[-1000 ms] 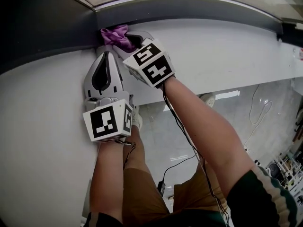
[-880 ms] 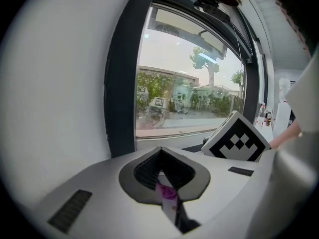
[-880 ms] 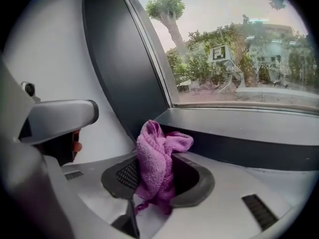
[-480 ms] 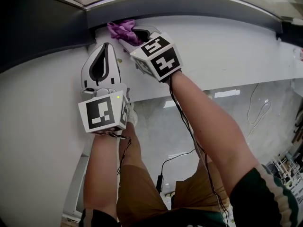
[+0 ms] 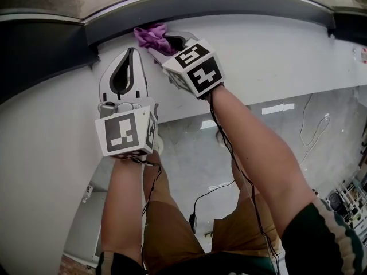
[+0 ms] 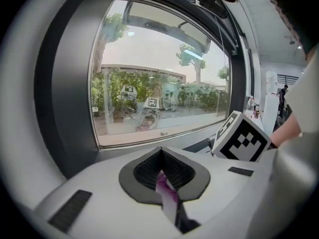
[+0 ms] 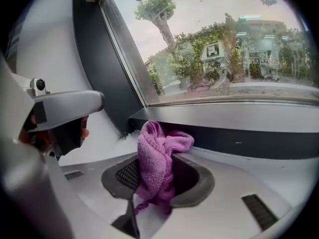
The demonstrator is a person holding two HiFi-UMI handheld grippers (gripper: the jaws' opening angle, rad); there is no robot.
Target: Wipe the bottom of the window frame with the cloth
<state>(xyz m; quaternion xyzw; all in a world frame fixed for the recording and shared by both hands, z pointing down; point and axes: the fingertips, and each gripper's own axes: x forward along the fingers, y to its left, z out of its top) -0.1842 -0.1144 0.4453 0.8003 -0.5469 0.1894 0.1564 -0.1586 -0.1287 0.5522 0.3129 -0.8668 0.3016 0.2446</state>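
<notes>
Found a white sill [image 5: 275,56], smooth and glossy, running left to right beneath the dark window frame [image 5: 229,7]. Recorded one purple cloth [image 5: 151,37], bunched, at the sill's far edge toward the left, touching the frame's bottom rail. Noted the sill's near edge dropping off above a pale floor [image 5: 189,165].

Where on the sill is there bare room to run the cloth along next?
The white sill is bare right of the right hand-held gripper, between the dark frame and the sill's front edge. It is crowded at the left: the cloth and the left hand-held gripper sit close by the frame's corner.
</notes>
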